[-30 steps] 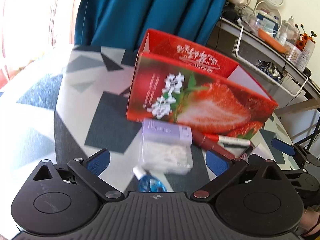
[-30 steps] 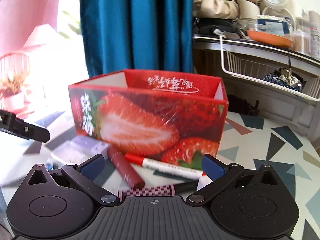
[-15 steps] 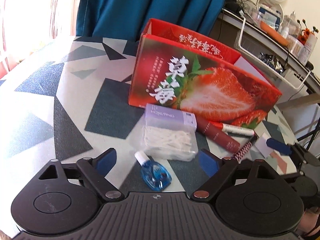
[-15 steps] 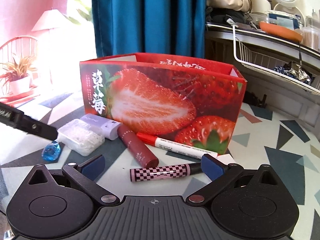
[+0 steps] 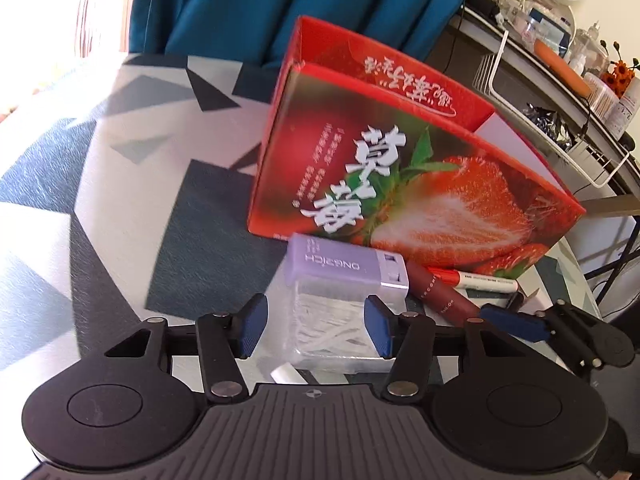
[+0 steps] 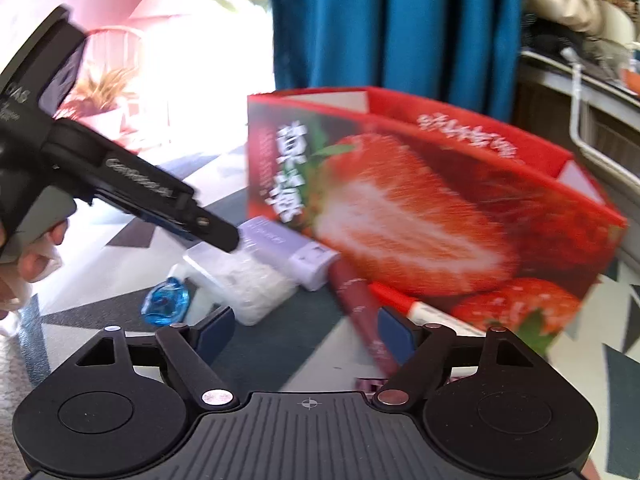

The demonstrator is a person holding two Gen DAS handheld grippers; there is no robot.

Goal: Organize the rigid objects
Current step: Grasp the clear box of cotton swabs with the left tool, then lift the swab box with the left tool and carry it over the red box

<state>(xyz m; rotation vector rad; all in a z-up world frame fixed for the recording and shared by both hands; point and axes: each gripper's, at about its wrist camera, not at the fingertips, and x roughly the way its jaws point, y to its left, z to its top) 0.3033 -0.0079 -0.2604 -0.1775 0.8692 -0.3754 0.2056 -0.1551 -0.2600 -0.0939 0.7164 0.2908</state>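
Observation:
A red strawberry-print box [image 5: 400,184] stands open-topped on the patterned table; it also shows in the right wrist view [image 6: 420,216]. In front of it lie a clear floss-pick case with a purple lid [image 5: 340,300], a dark red tube [image 5: 436,292] and a red-capped white marker [image 5: 480,278]. My left gripper [image 5: 314,330] is open with its blue pads on either side of the case. My right gripper [image 6: 306,330] is open, its right pad against the dark red tube [image 6: 360,304]. A small blue bottle [image 6: 166,304] lies left of the case [image 6: 248,280].
The left gripper's arm and hand [image 6: 100,184] cross the left of the right wrist view. A blue curtain [image 5: 280,8] hangs behind the table. A cluttered shelf with a white wire basket [image 5: 560,136] stands to the right. The table edge curves at the right [image 5: 576,272].
Both grippers moved forward and lower toward the items. The left one now straddles the floss-pick case with narrower jaws; the blue bottle slipped under its view. The right one closed in on the tube.

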